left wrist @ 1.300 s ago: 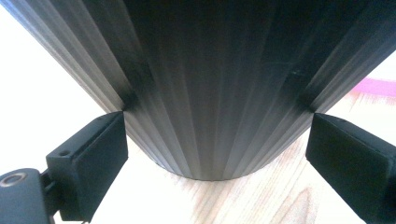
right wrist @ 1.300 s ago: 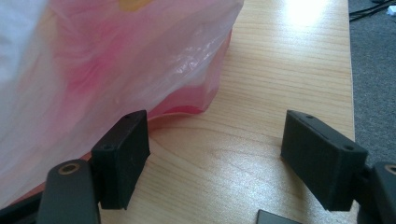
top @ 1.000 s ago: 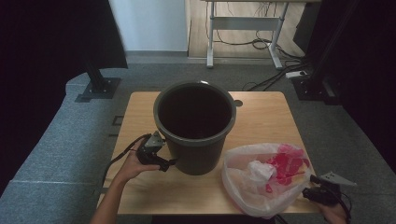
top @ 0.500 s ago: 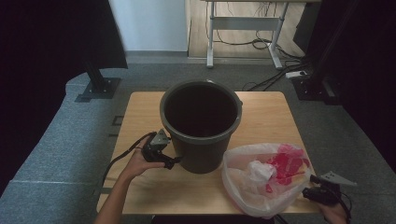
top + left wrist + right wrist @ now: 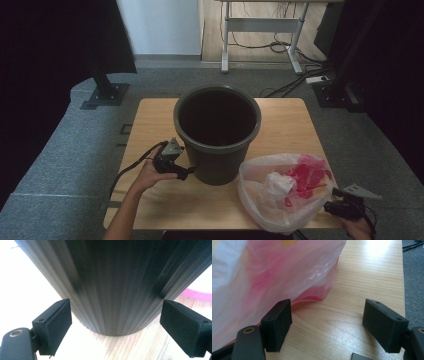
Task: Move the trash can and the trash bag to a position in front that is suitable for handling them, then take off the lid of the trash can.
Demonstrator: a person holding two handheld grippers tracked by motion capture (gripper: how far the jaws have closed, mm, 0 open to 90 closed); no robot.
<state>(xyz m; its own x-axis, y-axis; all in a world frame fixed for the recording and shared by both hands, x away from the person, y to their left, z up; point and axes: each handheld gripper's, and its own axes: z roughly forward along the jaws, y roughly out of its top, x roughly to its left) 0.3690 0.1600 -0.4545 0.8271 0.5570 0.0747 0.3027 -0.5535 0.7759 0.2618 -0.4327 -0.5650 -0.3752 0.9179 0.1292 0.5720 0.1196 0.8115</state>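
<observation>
High view: dark green ribbed plastic bucket (image 5: 217, 132) upright mid-way on the light wooden table (image 5: 150, 120); left gripper (image 5: 189, 172) low against its near-left wall; translucent plastic bag with pink and white contents (image 5: 285, 187) just right of the bucket; right gripper (image 5: 327, 206) at the bag's right edge, near the table's front right corner.

Left gripper view: jaws spread wide, flanking the bucket's (image 5: 112, 287) base without gripping; wood underneath.

Right gripper view: jaws wide apart, nothing between; bag (image 5: 274, 272) brushing the left jaw; bare table (image 5: 362, 270) ahead.
</observation>
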